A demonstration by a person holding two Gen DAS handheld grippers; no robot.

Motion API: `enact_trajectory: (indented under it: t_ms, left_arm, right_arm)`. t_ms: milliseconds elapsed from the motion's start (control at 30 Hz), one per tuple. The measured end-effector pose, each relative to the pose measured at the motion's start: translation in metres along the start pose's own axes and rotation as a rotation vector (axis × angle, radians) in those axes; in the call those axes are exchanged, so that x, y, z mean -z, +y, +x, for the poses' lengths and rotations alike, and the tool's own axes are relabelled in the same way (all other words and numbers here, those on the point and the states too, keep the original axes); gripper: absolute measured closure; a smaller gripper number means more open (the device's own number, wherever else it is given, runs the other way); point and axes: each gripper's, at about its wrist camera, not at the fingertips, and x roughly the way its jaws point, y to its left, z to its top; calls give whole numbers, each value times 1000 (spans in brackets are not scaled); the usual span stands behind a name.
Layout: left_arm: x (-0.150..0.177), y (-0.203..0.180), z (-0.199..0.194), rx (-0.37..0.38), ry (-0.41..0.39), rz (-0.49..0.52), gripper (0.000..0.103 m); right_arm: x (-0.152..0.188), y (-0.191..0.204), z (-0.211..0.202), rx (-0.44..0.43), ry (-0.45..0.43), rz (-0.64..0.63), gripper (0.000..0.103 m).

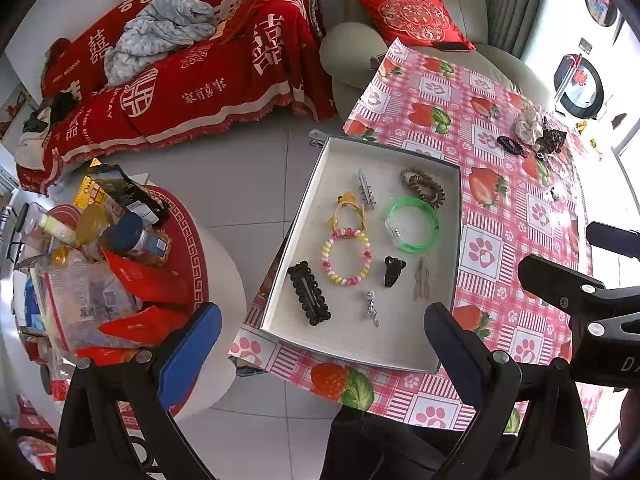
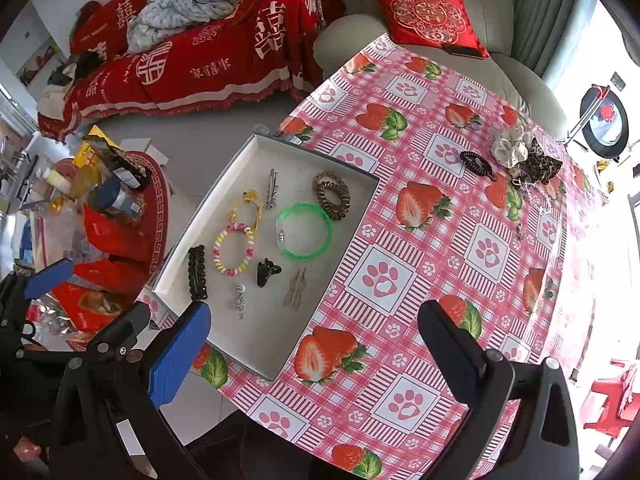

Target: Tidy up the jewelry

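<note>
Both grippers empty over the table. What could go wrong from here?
1. The tray hangs over the table edge at its left side; a push down there might tip it.
2. The leftover pile, scrunchies tangled with a chain, may come up as a clump.
3. The tray's small pieces lie close together, like the black clip beside the beige pin; the wide-open right gripper might nudge neighbours.

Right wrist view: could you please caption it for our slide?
Open right gripper above a tray of bracelets and hair clips on a strawberry tablecloth.
</note>
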Motion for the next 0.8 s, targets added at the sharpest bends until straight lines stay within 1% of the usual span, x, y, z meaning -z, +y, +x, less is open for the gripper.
enact_trajectory:
  t_ms: [800]
  left_arm:
    - [0, -2, -1, -2, 1, 1, 0]
  right_arm:
    - [-1, 0, -1, 0, -1, -2, 0]
